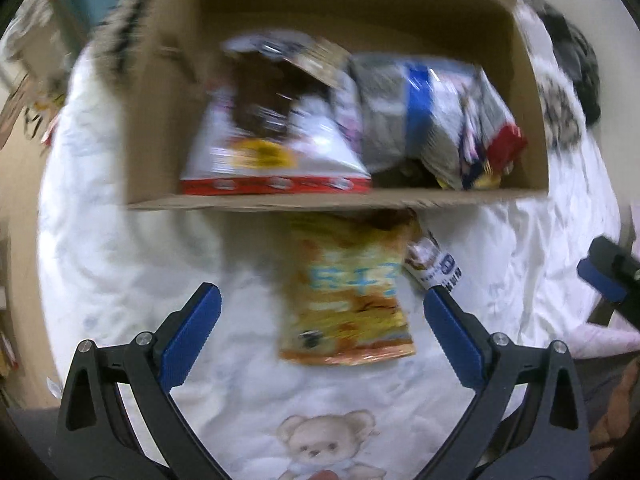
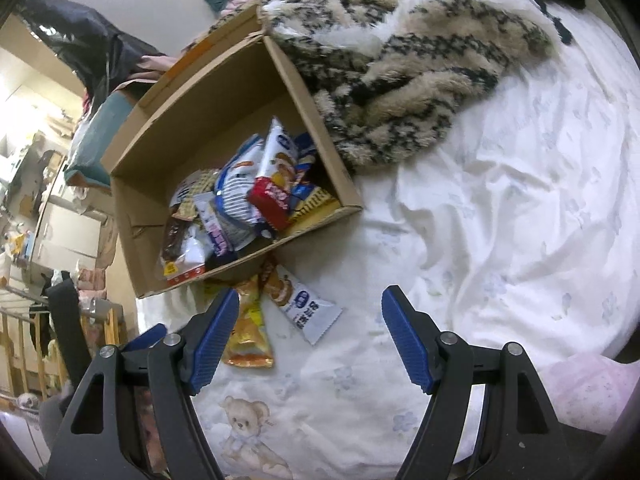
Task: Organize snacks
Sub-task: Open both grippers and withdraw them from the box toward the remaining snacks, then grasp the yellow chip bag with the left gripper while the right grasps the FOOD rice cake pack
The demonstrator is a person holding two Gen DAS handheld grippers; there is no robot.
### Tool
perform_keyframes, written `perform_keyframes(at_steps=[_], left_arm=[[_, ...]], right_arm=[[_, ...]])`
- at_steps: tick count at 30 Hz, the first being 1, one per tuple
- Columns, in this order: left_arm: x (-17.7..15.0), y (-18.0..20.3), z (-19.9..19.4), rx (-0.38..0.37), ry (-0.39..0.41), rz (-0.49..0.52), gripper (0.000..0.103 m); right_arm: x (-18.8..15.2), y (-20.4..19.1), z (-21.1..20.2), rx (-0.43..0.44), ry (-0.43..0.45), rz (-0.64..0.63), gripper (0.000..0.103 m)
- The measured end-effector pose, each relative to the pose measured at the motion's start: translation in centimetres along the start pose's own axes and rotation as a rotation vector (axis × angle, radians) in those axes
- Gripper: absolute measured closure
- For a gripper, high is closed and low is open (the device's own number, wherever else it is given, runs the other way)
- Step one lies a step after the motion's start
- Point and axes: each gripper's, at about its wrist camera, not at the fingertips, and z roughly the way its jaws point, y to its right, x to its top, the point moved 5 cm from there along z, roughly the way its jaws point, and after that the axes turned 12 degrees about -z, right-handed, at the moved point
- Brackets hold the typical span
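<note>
A cardboard box (image 1: 160,128) (image 2: 136,216) sits on a white bed sheet and holds several snack packets (image 1: 280,128) (image 2: 240,200). An orange-yellow snack bag (image 1: 348,292) (image 2: 250,328) lies on the sheet just in front of the box. A white packet with blue print (image 1: 434,264) (image 2: 308,308) lies to its right, partly under the box edge. My left gripper (image 1: 322,300) is open and empty, its jaws on either side of the orange bag, above it. My right gripper (image 2: 310,300) is open and empty, over the white packet. It also shows at the right edge of the left wrist view (image 1: 608,272).
A furry brown patterned blanket (image 2: 400,68) lies behind and right of the box. The sheet (image 2: 500,200) has a teddy bear print (image 1: 324,440) (image 2: 244,424). Shelves and room clutter (image 2: 48,200) lie off the bed's left side.
</note>
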Motion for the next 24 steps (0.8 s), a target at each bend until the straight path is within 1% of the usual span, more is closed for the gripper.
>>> perform_keyframes(at_steps=[2, 3, 4, 5, 6, 8, 10, 14, 18, 22, 24], left_arm=[[-0.3, 1.1, 1.6, 0.005, -0.038, 0.039, 0.003], [-0.6, 1.5, 2.6, 0.028, -0.055, 0.070, 0.003], [-0.7, 1.6, 3.4, 0.055, -0.069, 0.090, 0.007], [-1.0, 1.6, 3.8, 0.064, -0.078, 0.097, 0.034], [-1.3, 1.5, 4.1, 0.063, -0.104, 0.100, 0.050], [-1.6, 1.1, 3.7, 0.069, -0.119, 0.092, 0.059], [-1.8, 0.3, 2.0, 0.060, -0.102, 0.069, 0.062], [-2.6, -1.9, -1.4, 0.053, -0.093, 0.011, 0.062], [-2.9, -3.8, -4.6, 0.051, -0.057, -0.016, 0.062], [-2.9, -6.2, -6.0, 0.076, -0.031, -0.071, 0.062], [-2.7, -6.6, -6.1, 0.079, -0.021, -0.086, 0.062]], right_arm=[[0.0, 0.3, 0.1, -0.010, -0.005, 0.009, 0.026], [0.0, 0.5, 0.2, -0.017, -0.008, 0.012, 0.026], [0.0, 0.6, 0.3, -0.024, -0.010, 0.014, 0.026], [0.0, 0.8, 0.4, -0.030, -0.012, 0.017, 0.026], [0.0, 0.9, 0.5, -0.034, -0.015, 0.022, 0.026], [0.0, 1.1, 0.8, -0.032, -0.022, 0.031, 0.026], [0.1, 0.9, 1.1, -0.026, -0.029, 0.035, 0.026], [0.3, -0.4, 1.8, -0.009, -0.041, 0.001, 0.026], [0.4, -1.8, 2.5, 0.012, -0.053, -0.027, 0.026], [0.2, -3.2, 3.6, 0.026, -0.086, -0.078, 0.026], [0.0, -3.9, 4.4, 0.017, -0.107, -0.113, 0.026]])
